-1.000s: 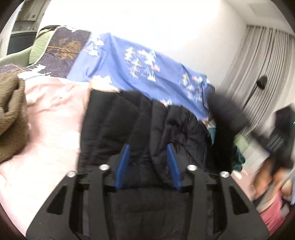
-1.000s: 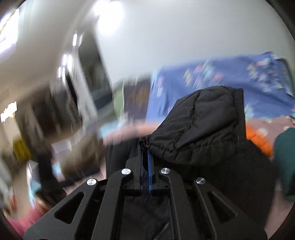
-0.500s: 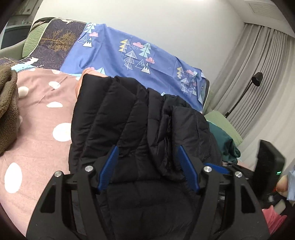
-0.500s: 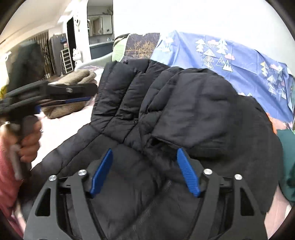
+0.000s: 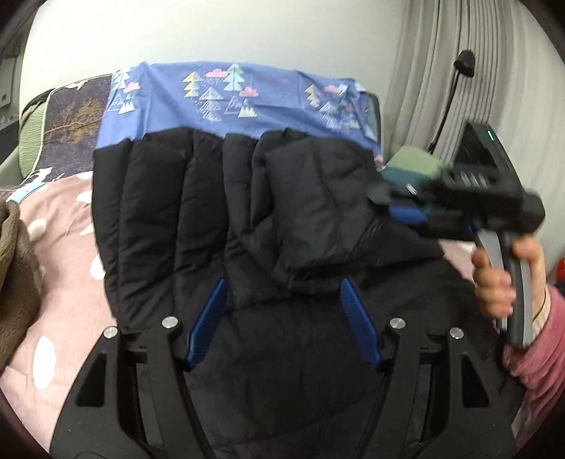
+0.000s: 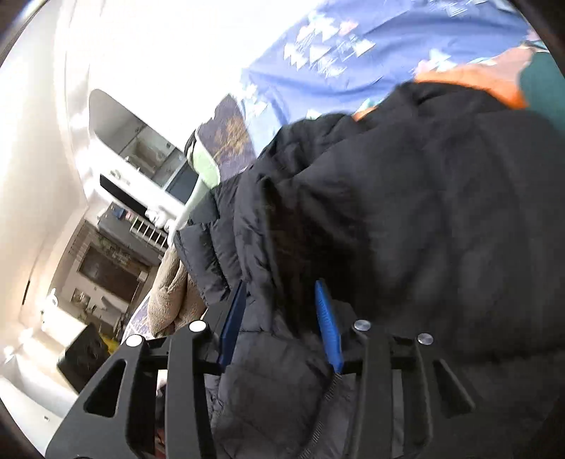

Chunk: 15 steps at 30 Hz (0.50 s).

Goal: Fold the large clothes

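A blue sheet printed with trees and clouds (image 5: 226,95) is seen draped along the white wall (image 5: 212,31) at the far side. A dark cushion with a golden tree pattern (image 5: 76,123) is propped to its left, with a green pillow (image 5: 30,141) beside it. A pink bedspread with white dots (image 5: 53,282) is spread beneath. A brown fleece blanket (image 5: 16,282) is heaped at the left edge. Grey curtains (image 5: 494,70) are hung at the right, a black lamp (image 5: 464,61) standing before them. An orange cloth (image 6: 476,83) is glimpsed in the right wrist view.
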Motion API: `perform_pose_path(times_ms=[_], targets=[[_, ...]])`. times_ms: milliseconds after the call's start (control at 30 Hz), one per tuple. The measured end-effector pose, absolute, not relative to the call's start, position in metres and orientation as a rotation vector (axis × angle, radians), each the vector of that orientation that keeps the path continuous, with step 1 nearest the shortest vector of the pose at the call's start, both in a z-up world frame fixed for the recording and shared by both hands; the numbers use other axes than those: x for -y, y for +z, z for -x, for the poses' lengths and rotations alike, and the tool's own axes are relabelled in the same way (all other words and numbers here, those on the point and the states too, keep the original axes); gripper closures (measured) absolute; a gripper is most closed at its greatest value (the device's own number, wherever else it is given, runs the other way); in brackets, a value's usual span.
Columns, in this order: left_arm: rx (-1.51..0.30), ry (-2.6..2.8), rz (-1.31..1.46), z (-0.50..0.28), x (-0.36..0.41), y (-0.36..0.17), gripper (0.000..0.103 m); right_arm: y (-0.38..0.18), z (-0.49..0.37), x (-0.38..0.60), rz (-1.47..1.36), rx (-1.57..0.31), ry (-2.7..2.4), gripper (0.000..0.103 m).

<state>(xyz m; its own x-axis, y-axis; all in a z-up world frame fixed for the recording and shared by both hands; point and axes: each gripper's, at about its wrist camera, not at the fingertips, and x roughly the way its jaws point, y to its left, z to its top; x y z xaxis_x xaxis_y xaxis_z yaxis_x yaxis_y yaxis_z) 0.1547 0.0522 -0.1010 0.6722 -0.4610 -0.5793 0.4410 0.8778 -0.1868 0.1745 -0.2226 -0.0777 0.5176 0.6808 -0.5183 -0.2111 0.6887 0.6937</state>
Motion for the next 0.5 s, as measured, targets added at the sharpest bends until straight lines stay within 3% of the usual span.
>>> perform_pose_path(times_ms=[267, 500], targets=[[-0.692, -0.362, 0.132, -0.154, -0.107, -0.108, 0.035, -0.074, -0.204, 0.105, -0.493, -0.982, 0.795, 0.058], [-0.669, -0.366, 0.108, -0.159, -0.099, -0.098, 0.036, -0.048, -0.166, 0.163, -0.402, -0.86, 0.659, 0.051]])
